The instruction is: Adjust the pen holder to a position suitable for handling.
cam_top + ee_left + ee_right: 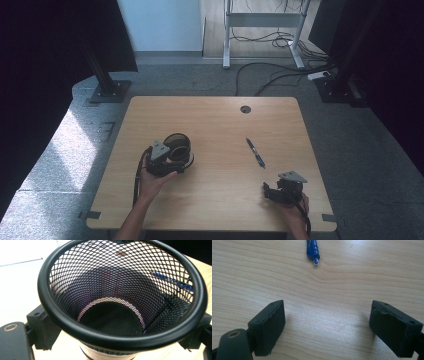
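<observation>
I am looking down on a pale wooden tabletop with rounded corners and a small round cable hole near its far edge. It is carrying everything I am working with.

Next in size, a black wire-mesh cylindrical pen cup is standing in the left half of the tabletop, roughly midway between the near and far edges. In the left gripper view I am peering down past its thick black rim to its dark round bottom, and the cup is tilting slightly toward the camera.

My left tool is sitting just nearside of the cup. Its two black jaws are bracketing the cup low on either side of its wall, pinching the cup between them, with my left hand wrapping the body from behind.

My right tool is resting low near the near right corner of the tabletop, with my right hand behind it. Its jaws are standing spread wide with bare wood between them, gripping nothing.

Smallest, a slim blue ballpoint pen is lying flat on the right half of the tabletop, well apart from the cup and beyond the right tool. In the right gripper view its white tip is pointing back toward the spread jaws.
</observation>
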Demonstrator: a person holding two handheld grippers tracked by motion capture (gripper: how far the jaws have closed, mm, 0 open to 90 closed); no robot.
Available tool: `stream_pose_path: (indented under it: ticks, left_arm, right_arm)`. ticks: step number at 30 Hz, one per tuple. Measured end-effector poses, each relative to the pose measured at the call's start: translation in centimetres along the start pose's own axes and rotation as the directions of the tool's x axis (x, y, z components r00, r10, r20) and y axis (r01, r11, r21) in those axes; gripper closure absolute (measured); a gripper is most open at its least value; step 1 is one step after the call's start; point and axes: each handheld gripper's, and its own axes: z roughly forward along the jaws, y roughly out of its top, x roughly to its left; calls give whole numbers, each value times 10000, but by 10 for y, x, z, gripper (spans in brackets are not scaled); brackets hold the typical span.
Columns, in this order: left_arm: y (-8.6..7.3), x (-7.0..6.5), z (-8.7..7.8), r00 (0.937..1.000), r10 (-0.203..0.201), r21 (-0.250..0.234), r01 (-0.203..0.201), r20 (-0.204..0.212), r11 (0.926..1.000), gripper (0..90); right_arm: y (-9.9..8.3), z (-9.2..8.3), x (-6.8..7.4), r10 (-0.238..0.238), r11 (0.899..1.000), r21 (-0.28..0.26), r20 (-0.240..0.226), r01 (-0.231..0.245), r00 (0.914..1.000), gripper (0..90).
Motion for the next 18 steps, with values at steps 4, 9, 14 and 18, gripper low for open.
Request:
stream_pose_path:
  ticks: [4,9,14,18]
  left_arm:
    - [3,-5,2,9999,62,-21,-62,89,10000,107]
    - [5,-11,6,9997,167,25,-168,185,9999,106]
    - [8,-18,10,9992,261,66,-263,295,9996,107]
    - [8,-24,15,9988,315,116,-320,378,9994,106]
  right_arm:
    - [0,0,0,1,10000,2,-5,-1,10000,127]
    - [0,0,0,7,10000,4,-4,-7,10000,128]
    - [0,0,0,7,10000,7,-5,-7,10000,127]
    - [0,0,0,-1,10000,4,-5,1,10000,127]
